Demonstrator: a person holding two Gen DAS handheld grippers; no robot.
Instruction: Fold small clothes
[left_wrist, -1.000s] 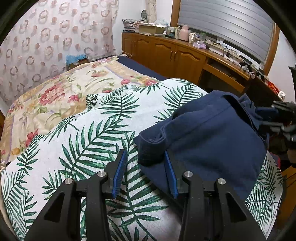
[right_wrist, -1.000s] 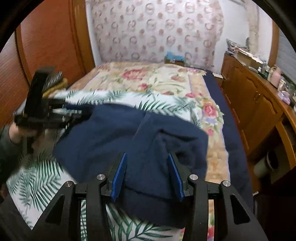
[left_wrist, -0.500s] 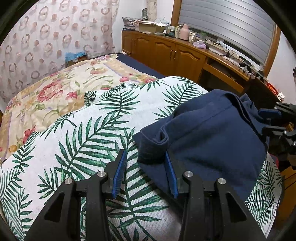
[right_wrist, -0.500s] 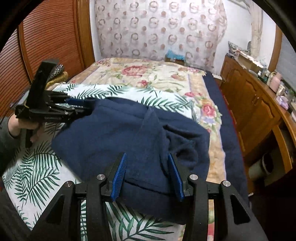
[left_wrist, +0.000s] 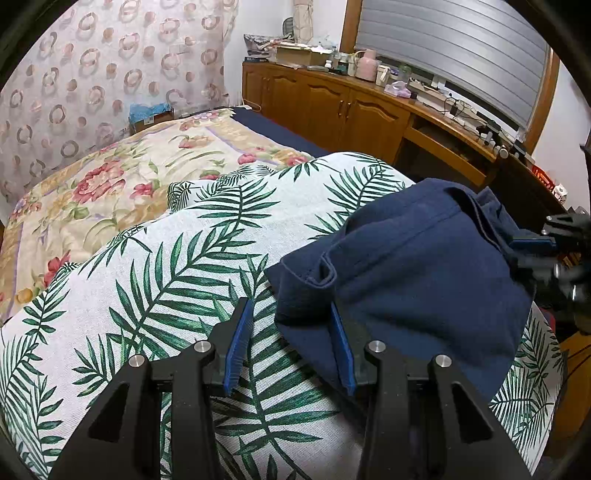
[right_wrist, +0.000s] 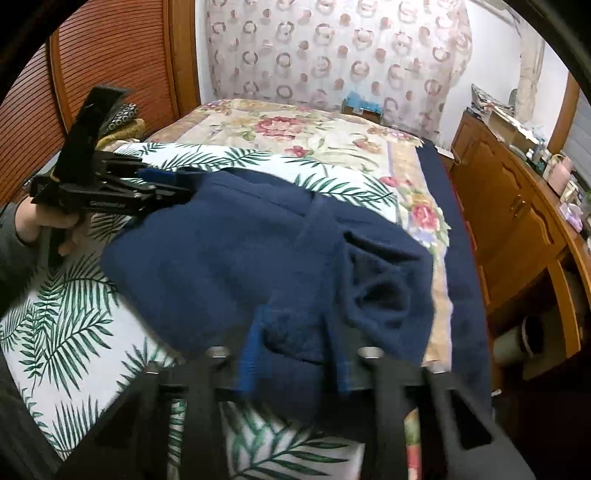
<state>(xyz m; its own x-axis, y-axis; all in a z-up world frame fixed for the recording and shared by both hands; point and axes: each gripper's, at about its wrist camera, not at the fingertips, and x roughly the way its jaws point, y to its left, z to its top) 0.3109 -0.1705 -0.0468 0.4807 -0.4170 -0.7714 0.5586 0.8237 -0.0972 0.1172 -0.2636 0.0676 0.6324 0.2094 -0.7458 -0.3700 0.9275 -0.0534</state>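
The right gripper (right_wrist: 295, 354) has just been closing its jaws, which now stand narrower than a moment ago around a bunched near fold of the navy garment (right_wrist: 236, 251), with the blue pads (right_wrist: 246, 354) blurred where they were sharp and wider apart before.

Both wrist views look down closely, from opposite sides, at one navy garment (left_wrist: 424, 273).

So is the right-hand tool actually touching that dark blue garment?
Touching. In the right wrist view the right tool has just been closing, and a bunched fold of the blue garment sits pinched between its blue pads.
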